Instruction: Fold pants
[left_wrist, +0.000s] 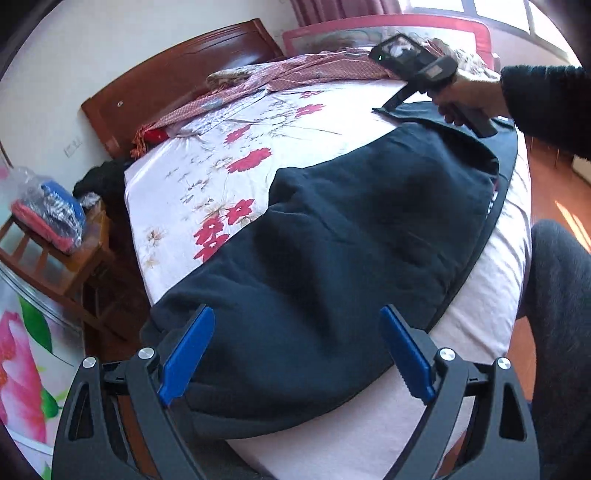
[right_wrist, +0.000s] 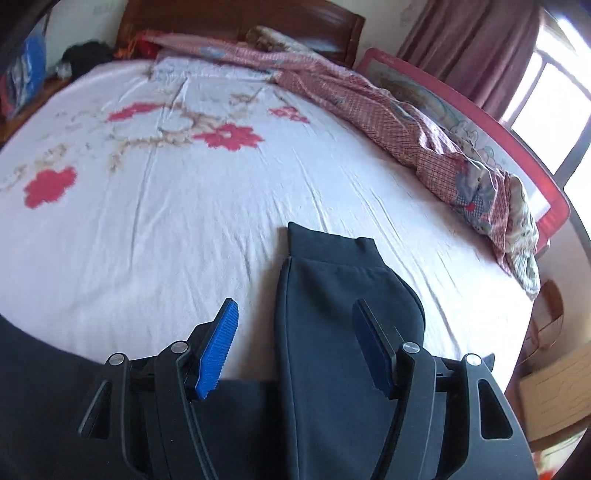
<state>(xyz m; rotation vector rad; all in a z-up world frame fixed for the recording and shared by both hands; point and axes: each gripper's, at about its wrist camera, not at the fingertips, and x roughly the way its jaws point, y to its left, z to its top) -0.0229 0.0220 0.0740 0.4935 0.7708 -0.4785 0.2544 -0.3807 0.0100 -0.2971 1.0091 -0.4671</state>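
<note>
Dark navy pants (left_wrist: 354, 236) lie spread along the near edge of a bed (left_wrist: 480, 295), on a white sheet printed with red flowers (left_wrist: 251, 158). The cloth is folded over on itself, with rumpled folds through the middle.

Left gripper (left_wrist: 295, 354): jaws stand wide apart above the near end of the pants. Its blue pads (left_wrist: 188, 354) press on nothing; the cloth lies below and between them, not gripped.

Right gripper (right_wrist: 295, 347): jaws parted, not clamped. One leg end with its ribbed cuff (right_wrist: 332, 240) lies on the sheet between and beyond the fingers; whether the right-side pad touches the cloth cannot be told. In the left wrist view this gripper is at the far end of the pants, held by a hand (left_wrist: 465, 99) in a dark sleeve (left_wrist: 546, 103).

A red checked blanket (right_wrist: 388, 114) is bunched along the far side of the bed, against a wooden headboard (left_wrist: 177, 81) and a red side rail (right_wrist: 517, 155). A wooden stool (left_wrist: 48, 258) beside the bed carries bagged items.
</note>
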